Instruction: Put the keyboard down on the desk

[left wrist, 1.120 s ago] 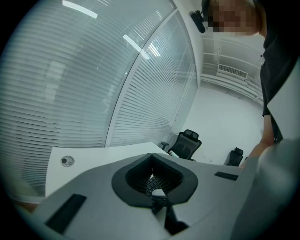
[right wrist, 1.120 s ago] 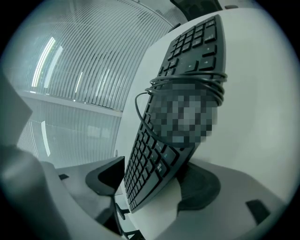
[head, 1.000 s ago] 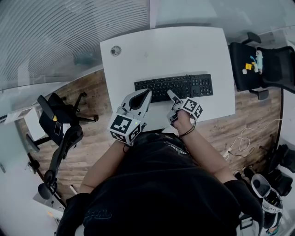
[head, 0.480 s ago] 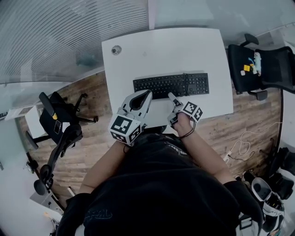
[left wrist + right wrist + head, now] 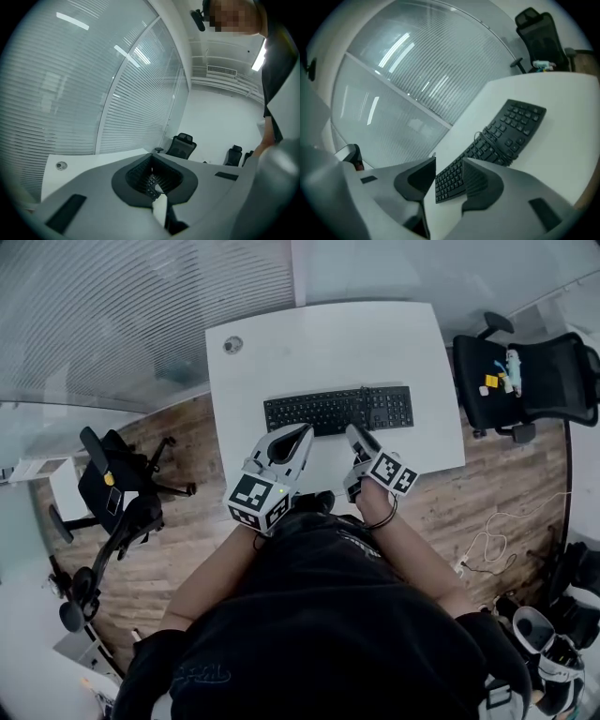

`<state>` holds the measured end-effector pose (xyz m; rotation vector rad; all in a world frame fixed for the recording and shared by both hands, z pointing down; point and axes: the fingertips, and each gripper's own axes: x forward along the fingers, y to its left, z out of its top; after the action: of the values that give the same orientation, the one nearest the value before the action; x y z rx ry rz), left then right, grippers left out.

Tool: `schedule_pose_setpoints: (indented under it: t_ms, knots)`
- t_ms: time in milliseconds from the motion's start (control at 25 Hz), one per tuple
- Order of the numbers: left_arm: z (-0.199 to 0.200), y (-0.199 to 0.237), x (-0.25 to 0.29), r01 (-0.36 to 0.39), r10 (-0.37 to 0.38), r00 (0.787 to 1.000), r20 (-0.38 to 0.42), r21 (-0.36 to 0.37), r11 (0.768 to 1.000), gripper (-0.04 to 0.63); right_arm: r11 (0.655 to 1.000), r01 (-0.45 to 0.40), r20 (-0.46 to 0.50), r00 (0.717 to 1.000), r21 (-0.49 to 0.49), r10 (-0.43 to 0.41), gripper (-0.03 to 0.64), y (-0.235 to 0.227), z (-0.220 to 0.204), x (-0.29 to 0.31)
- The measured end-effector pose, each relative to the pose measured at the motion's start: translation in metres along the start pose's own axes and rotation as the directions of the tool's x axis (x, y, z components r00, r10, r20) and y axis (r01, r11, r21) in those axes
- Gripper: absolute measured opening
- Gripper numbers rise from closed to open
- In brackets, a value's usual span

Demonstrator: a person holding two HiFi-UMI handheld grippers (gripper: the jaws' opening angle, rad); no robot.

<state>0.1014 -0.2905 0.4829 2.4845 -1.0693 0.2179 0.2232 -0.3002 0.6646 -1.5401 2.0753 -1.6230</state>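
1. keyboard, black, full-size and plastic, lies flat on the white rectangular desk, about midway between its far and near edges. its long side runs left to right and its number pad is at the right end.
2. a thin dark cable is wound around the keyboard between the main keys and the number pad.
3. left gripper, grey with a marker cube at its near end, has its jaws brought together at the tips. they enclose only a hollow, and a few keys show through that hollow in the left gripper view.
4. in the head view its tips sit at the keyboard's near edge. i cannot tell whether they touch it.
5. right gripper has its jaws partly apart. they have just been closing, and nothing is clamped between them.
6. in the right gripper view the keyboard shows beyond the gap, lying on the desk and clear of both jaws.
7. both grippers sit side by side at the near side of the desk, the left one left of the right one.
8. a small round grey grommet sits in the desk's far left corner.
9. a black office chair stands right of the desk with small coloured items on its seat. another black chair stands at the left on the wooden floor.
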Motion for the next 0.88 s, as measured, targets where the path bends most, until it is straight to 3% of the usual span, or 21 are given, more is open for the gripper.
schedule_pose_setpoints:
  t_ms: [120,320,560,720,880]
  knots:
    - [0.004,-0.013,-0.005,0.009,-0.009,1.000,0.015,0.024,1.000,0.015,0.984,-0.068,0.044,0.996,-0.167,0.077,0.134,0.035,0.017,-0.017]
    - [0.012,-0.038,-0.010,0.026,-0.029,0.999,0.045,0.070,0.997,0.015,0.901,-0.163,0.101,0.970,-0.402,0.220,0.074,0.100,0.040,-0.059]
    - [0.011,-0.068,-0.018,0.043,-0.050,0.997,0.065,0.106,0.993,0.015,0.716,-0.172,0.111,0.937,-0.676,0.330,0.037,0.166,0.042,-0.111]
    - [0.007,-0.088,-0.021,0.059,-0.068,0.995,0.074,0.127,0.990,0.015,0.628,-0.139,0.120,0.928,-0.766,0.352,0.026,0.181,0.034,-0.141]
    - [-0.002,-0.106,-0.021,0.084,-0.093,0.994,0.060,0.137,0.987,0.015,0.612,-0.113,0.136,0.928,-0.782,0.346,0.023,0.177,0.029,-0.159]
